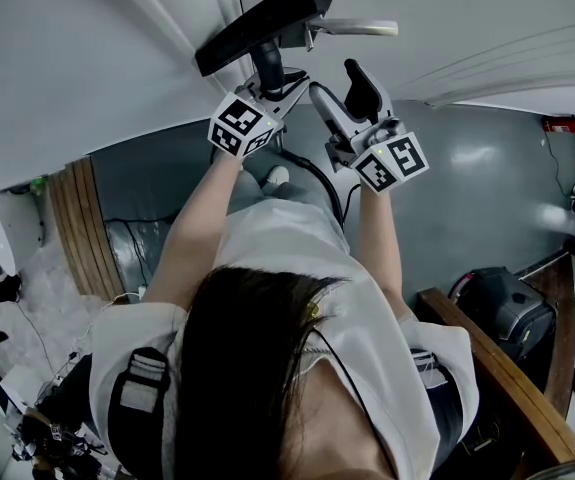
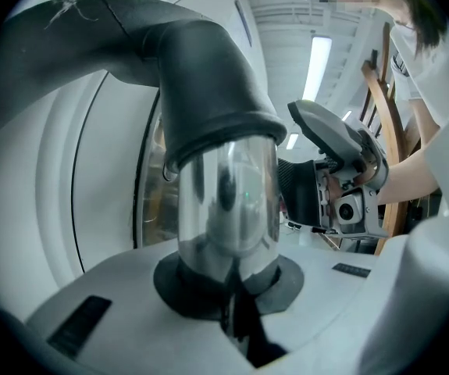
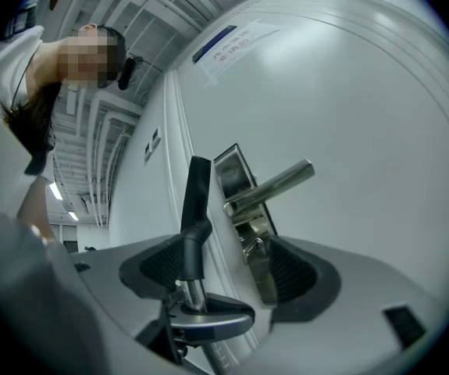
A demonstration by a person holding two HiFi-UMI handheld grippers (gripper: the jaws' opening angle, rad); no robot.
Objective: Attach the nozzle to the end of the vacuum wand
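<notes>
The nozzle point(image 1: 257, 23) is a long black bar at the top centre of the head view, tilted, higher at its right end. A black neck runs down from it. In the left gripper view the nozzle's flared black collar point(image 2: 208, 84) fits over the upper end of the vacuum wand point(image 2: 228, 201), a shiny chrome tube that fills the middle of the frame.

The left gripper point(image 1: 270, 76) has its jaws clamped together on that chrome tube just below the collar. The tube rises straight out from between the gripper's dark pads.

The right gripper point(image 1: 339, 93) is just right of the wand in the head view, close beside it but not touching. Its jaws stand wide apart with nothing pressed between them. In the right gripper view the nozzle point(image 3: 195, 194) stands upright in front of the left-hand pad, with the wand point(image 3: 195, 291) below it and the left gripper point(image 3: 208, 319) gripping it at the bottom.

Beyond the open jaws is a metal lever door handle point(image 3: 275, 184) on a white door point(image 3: 349, 131). The same handle point(image 1: 357, 28) shows at the top of the head view, right of the nozzle.

The person's dark hair point(image 1: 247, 368) and white top fill the lower centre, with both bare forearms reaching up to the grippers. The grey floor point(image 1: 467, 188) lies to the right, and a wooden frame point(image 1: 497, 368) crosses the lower right corner.
</notes>
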